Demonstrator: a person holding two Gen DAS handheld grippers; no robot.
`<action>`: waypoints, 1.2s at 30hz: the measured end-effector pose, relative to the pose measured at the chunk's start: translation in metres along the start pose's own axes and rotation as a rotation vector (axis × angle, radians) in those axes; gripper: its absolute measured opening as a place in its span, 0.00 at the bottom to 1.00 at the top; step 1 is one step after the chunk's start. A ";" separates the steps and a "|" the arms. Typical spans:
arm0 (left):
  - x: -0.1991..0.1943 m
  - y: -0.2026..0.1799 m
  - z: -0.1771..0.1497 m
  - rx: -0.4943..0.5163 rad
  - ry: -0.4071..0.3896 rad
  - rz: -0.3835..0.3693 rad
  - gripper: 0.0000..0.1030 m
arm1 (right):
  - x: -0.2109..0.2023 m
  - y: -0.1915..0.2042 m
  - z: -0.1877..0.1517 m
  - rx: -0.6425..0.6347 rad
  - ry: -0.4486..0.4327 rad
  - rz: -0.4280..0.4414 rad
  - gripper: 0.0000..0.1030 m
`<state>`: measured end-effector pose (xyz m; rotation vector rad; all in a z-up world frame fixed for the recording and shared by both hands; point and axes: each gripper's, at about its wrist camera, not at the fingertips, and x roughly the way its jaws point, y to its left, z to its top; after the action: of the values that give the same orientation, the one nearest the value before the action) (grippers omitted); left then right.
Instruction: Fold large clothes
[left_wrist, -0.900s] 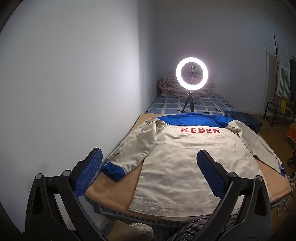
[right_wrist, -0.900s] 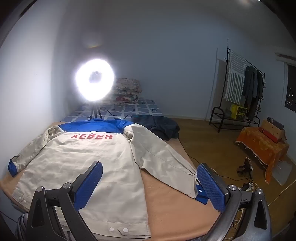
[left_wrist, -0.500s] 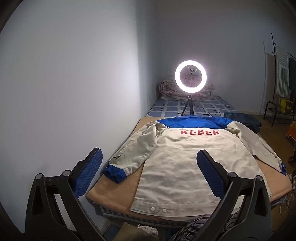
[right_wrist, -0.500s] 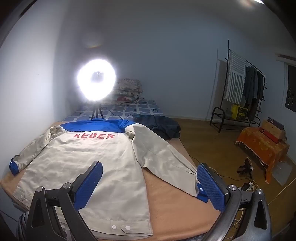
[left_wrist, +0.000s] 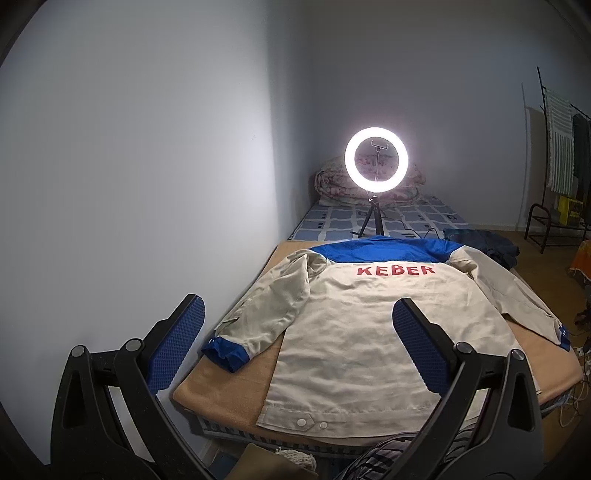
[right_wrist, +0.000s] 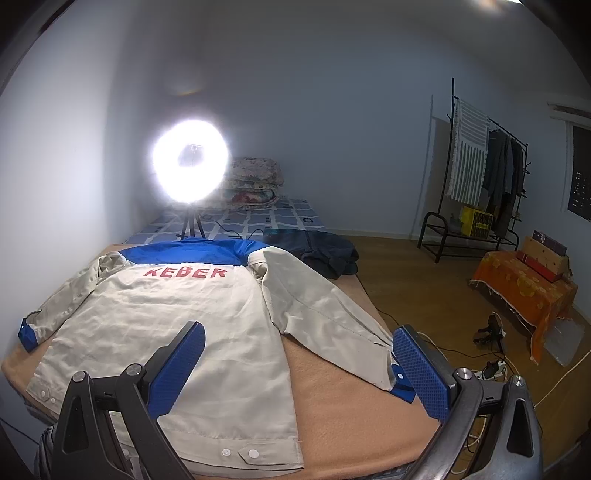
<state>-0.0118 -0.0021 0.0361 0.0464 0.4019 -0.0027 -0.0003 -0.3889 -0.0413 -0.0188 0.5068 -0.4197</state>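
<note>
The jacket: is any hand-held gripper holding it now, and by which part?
Nothing is held. The left hand-held gripper and right hand-held gripper are both open above the flat jacket.

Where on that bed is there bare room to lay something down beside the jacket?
Two bare tan patches: one between the jacket body and its left sleeve, one between the body and right sleeve, running to the near blanket edge. Farther back is crowded: ring light tripod, cables, dark clothes.
</note>
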 end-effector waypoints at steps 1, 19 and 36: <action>0.000 0.000 0.001 0.000 -0.002 0.001 1.00 | 0.000 0.000 0.000 0.001 0.000 0.000 1.00; 0.002 -0.004 -0.011 0.008 -0.018 0.006 1.00 | 0.001 -0.001 0.000 0.005 0.001 0.001 1.00; 0.003 -0.006 -0.012 0.009 -0.020 0.007 1.00 | 0.004 -0.001 0.002 0.001 0.004 0.005 1.00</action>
<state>-0.0142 -0.0078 0.0236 0.0571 0.3818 0.0020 0.0036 -0.3920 -0.0413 -0.0160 0.5110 -0.4156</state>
